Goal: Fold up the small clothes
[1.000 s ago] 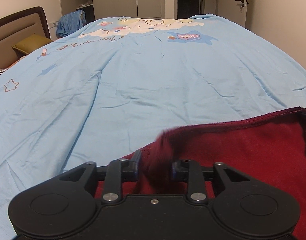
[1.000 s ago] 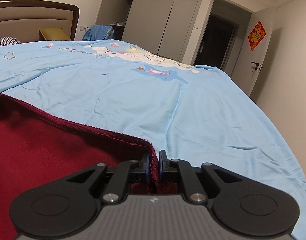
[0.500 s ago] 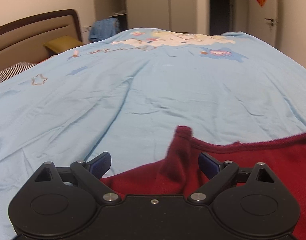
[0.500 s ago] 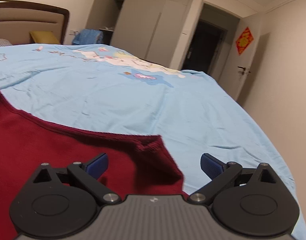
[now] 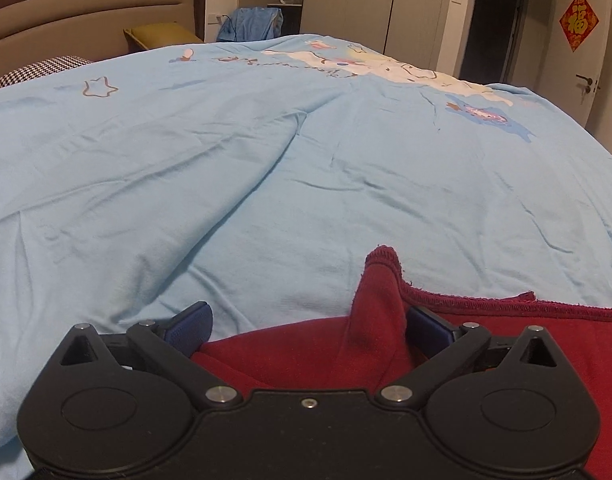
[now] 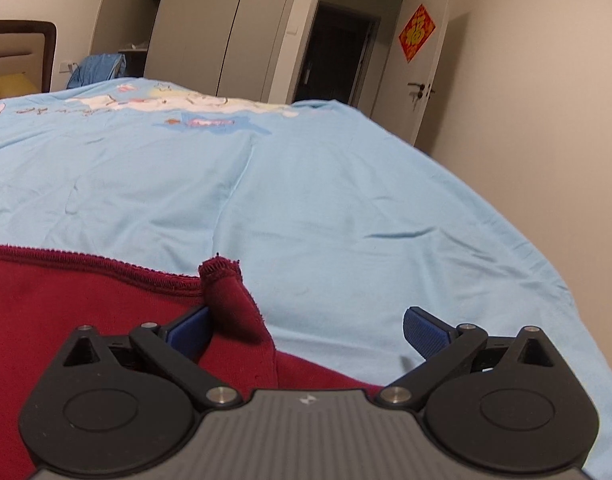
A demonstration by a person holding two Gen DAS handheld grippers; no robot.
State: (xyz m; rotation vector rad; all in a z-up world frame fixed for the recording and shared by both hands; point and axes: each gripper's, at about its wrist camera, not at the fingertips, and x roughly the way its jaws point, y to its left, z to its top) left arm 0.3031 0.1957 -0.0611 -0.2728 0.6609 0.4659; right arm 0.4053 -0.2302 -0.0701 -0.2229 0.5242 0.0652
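Observation:
A dark red garment (image 5: 506, 344) lies flat on the light blue bedspread (image 5: 266, 160), close in front of me. My left gripper (image 5: 308, 330) is open; a raised corner of the red cloth (image 5: 380, 280) stands between its blue pads, near the right pad, not pinched. In the right wrist view the same garment (image 6: 66, 312) fills the lower left. My right gripper (image 6: 306, 328) is open too, with a small upturned corner of cloth (image 6: 222, 284) beside its left pad (image 6: 190, 330).
The bedspread (image 6: 306, 200) stretches far ahead, wrinkled. A brown headboard (image 5: 94, 12) with an olive pillow (image 5: 162, 36) is at the far left. Wardrobes (image 6: 210, 28), a dark doorway (image 6: 338, 52) and a door (image 5: 590, 60) stand beyond the bed.
Both grippers were shut on the red garment's corners a second ago. Both have opened and let the cloth go; it now rests on the bed with its corners still peaked.

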